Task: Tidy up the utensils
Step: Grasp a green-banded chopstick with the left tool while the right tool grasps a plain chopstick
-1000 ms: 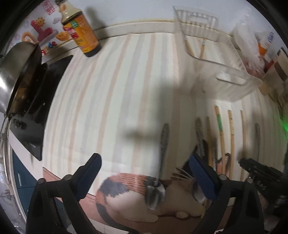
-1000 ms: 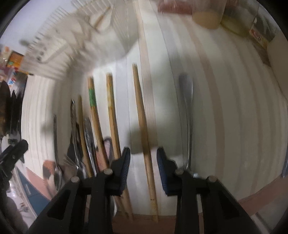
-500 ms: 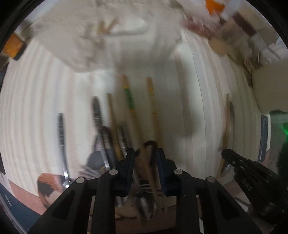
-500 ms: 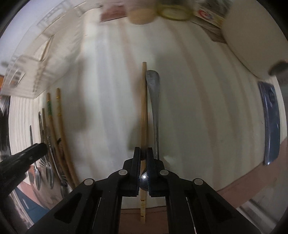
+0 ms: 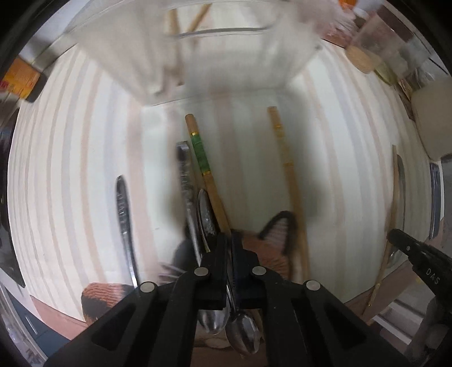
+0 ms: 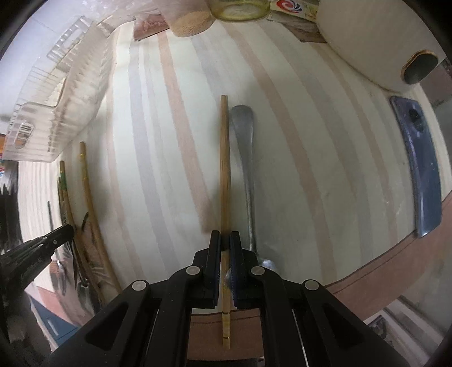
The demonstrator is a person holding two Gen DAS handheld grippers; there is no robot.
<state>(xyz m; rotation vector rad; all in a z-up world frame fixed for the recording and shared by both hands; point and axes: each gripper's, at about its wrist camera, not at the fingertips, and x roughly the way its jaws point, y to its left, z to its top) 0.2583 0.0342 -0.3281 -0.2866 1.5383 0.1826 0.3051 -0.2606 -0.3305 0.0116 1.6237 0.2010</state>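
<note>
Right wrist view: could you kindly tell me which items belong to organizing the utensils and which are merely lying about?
Job:
chopstick in the right gripper
metal spoon
clear plastic basket
left gripper

Lying about:
blue phone
jars
white appliance

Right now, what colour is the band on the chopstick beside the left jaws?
Green, on the chopstick; clearest in the left wrist view.

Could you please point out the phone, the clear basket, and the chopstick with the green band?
Phone (image 6: 421,175): right wrist view, middle of its blue back.
Clear basket (image 6: 60,93): right wrist view, its ribbed side wall.
Chopstick with the green band (image 5: 201,153): left wrist view, on the green band.
</note>
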